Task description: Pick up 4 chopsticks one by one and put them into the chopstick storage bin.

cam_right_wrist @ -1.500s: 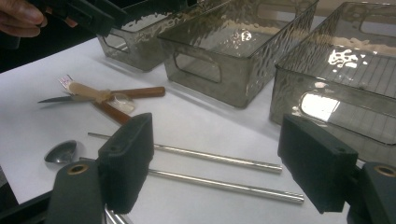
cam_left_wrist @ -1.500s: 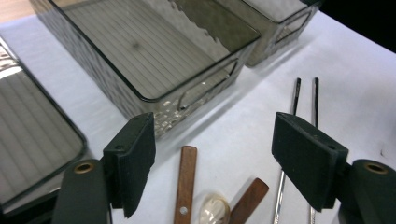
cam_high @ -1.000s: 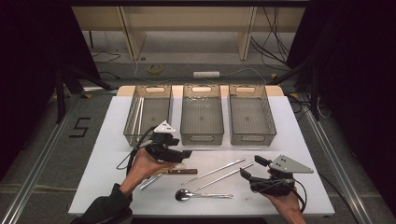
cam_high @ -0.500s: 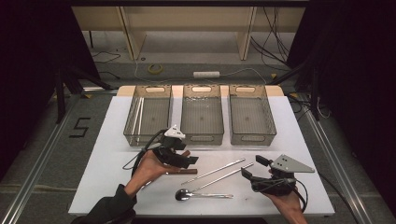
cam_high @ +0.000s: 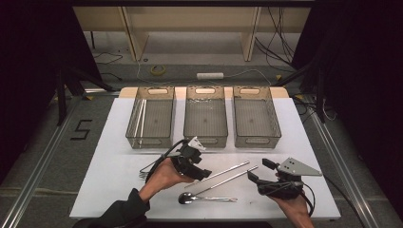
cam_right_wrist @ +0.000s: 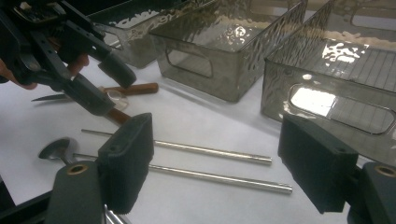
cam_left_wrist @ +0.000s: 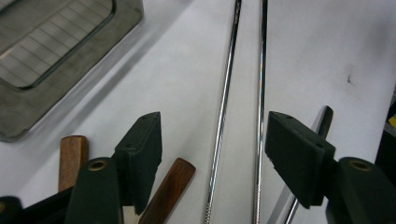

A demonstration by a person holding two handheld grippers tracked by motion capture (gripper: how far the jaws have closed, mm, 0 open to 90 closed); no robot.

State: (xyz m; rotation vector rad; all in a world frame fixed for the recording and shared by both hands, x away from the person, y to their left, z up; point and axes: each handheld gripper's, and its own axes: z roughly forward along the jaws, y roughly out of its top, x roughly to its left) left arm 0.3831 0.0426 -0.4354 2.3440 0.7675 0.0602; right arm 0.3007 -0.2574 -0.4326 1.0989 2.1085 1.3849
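**Left tongs arriving over the chopsticks.** Over the last second the left tongs [cam_high: 202, 172] have travelled right and toward the person, leaving the two wooden handles [cam_left_wrist: 70, 154] behind. They now sit low over the near ends of the pair of metal chopsticks [cam_high: 223, 172]. In the left gripper view the jaws stand spread, one on either side of both rods, and nothing is gripped. The chopsticks lie side by side on the white table [cam_high: 119, 190], in front of the three clear bins [cam_high: 130, 128]. The left bin already holds similar rods. The right tongs [cam_high: 256, 169] have barely shifted and hover released beyond the rods' far ends. A spoon [cam_high: 204, 198] lies nearer the person. The shift suggests the chopsticks are the next pick; closing the jaws should follow.
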